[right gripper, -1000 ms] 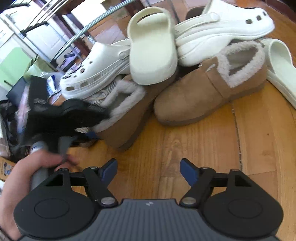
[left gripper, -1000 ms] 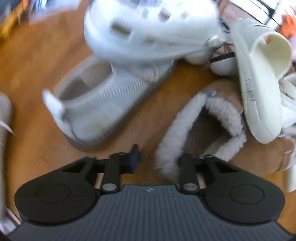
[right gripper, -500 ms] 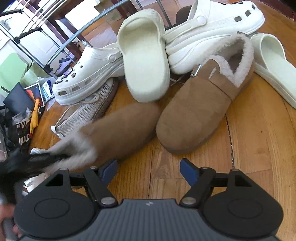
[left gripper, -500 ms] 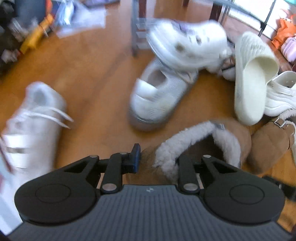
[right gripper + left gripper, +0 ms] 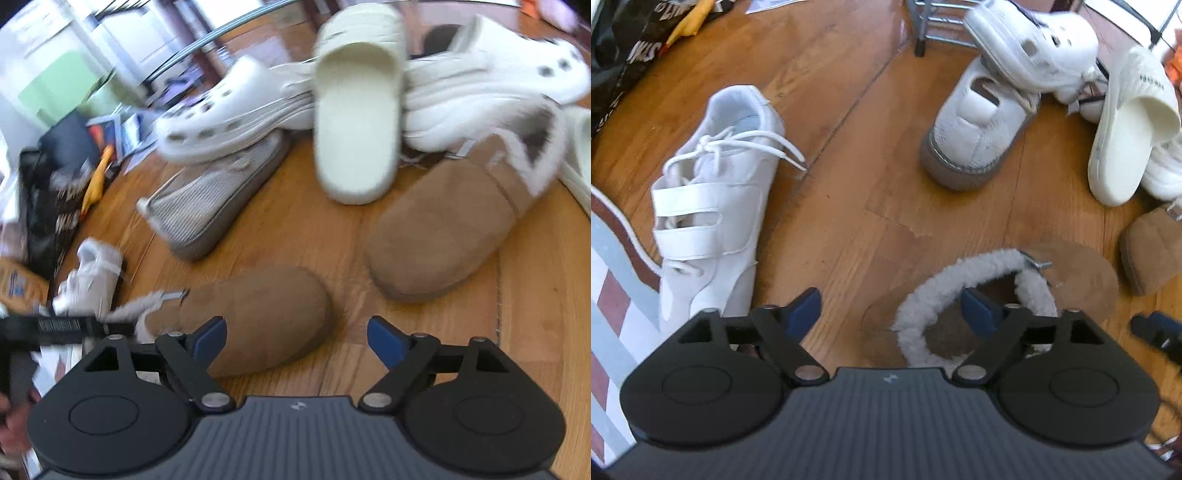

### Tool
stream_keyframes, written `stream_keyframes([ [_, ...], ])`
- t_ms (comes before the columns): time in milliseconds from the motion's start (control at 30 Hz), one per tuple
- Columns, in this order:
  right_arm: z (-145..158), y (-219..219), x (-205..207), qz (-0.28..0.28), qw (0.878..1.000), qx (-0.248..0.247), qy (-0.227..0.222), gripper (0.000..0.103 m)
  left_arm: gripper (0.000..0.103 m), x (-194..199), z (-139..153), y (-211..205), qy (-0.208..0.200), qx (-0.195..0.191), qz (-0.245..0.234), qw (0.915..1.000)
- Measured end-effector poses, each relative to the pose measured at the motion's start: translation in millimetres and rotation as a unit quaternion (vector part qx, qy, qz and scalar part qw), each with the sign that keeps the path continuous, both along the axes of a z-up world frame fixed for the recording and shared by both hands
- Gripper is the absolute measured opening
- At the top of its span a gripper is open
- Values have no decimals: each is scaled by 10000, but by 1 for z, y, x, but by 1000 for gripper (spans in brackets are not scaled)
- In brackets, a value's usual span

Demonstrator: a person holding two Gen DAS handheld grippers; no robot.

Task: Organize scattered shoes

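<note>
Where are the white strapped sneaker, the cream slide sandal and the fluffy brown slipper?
White strapped sneaker (image 5: 705,206), left wrist view, on its upper strap.
Cream slide sandal (image 5: 356,147), right wrist view, on its footbed.
Fleece-lined brown slipper (image 5: 1082,280), left wrist view, on its suede toe.

In the left wrist view, a tan suede slipper with fleece lining (image 5: 1027,295) lies on the wooden floor (image 5: 849,155) nearest the camera, its collar between the left gripper's (image 5: 892,308) opening jaws, untouched. To its left lies a white strapped sneaker (image 5: 713,206). Behind, a white mesh slip-on shoe (image 5: 979,136) sits under a white perforated clog (image 5: 1034,40); right of these a cream slide sandal (image 5: 1126,122) leans. In the right wrist view, a second tan suede slipper (image 5: 454,221) lies right of the first.
</note>
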State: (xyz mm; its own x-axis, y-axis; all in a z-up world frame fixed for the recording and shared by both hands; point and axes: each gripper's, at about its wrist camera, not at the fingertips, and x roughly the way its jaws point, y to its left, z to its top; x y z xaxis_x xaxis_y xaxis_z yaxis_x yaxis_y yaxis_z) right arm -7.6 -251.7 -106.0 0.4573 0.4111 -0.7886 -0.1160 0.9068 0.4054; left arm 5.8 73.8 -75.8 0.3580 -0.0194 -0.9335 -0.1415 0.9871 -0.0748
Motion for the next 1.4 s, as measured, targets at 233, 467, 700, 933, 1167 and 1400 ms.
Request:
stream_keyframes([
  [233,2,29,-5,404,9989,101,195,88,95,5,-7,6,75,-69,82,9999],
  [467,22,56,4,921,9944,-505,-116,94,99,-2,-9,8,131,208,52,9997],
  [700,13,66,3,303,9995,-84,-62,93,100,-3,-12,22,195,-370,153,9990],
  [933,5,116,10,2147,9554,-1790,-954,94,102,-8,-2,33,69,-319,293,9990],
  [1167,-4,131,24,2647,9352,-2117,-1023,37,103,-6,-11,37,278,-562,383,9973],
  [1400,11,104,40,1575,9788,-1206,-509,29,103,-11,2,34,2,-776,336,9964],
])
